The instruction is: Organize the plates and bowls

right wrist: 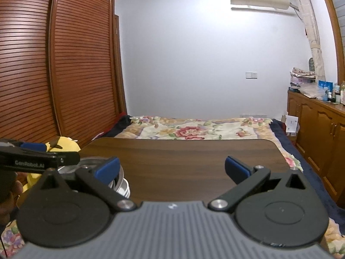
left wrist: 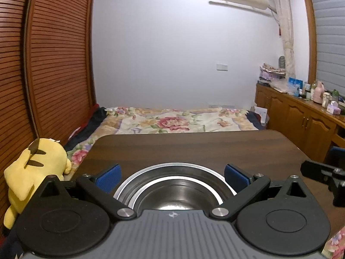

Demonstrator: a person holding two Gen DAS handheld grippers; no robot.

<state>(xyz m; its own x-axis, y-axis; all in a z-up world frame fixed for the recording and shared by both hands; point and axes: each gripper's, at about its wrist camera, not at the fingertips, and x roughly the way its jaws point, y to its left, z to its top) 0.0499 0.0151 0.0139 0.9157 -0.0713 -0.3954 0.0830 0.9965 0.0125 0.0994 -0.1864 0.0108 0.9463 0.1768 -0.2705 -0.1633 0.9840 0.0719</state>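
Observation:
A stack of nested steel bowls (left wrist: 174,185) stands on the near part of the dark wooden table (left wrist: 194,149). My left gripper (left wrist: 172,176) hovers just over it, open, with its blue pads level with the rim's sides and not pressing on it. In the right wrist view the same bowls (right wrist: 121,185) show at the left, partly hidden behind my right gripper's left finger. My right gripper (right wrist: 171,169) is wide open over bare table, with nothing between its pads. One of the left gripper's fingers (right wrist: 43,160) reaches in above the bowls.
A yellow plush toy (left wrist: 36,168) lies off the table's left edge, beside a slatted wooden wardrobe (left wrist: 54,64). A bed with a floral blanket (left wrist: 172,120) lies beyond the table. A wooden cabinet (left wrist: 301,118) crowded with bottles runs along the right.

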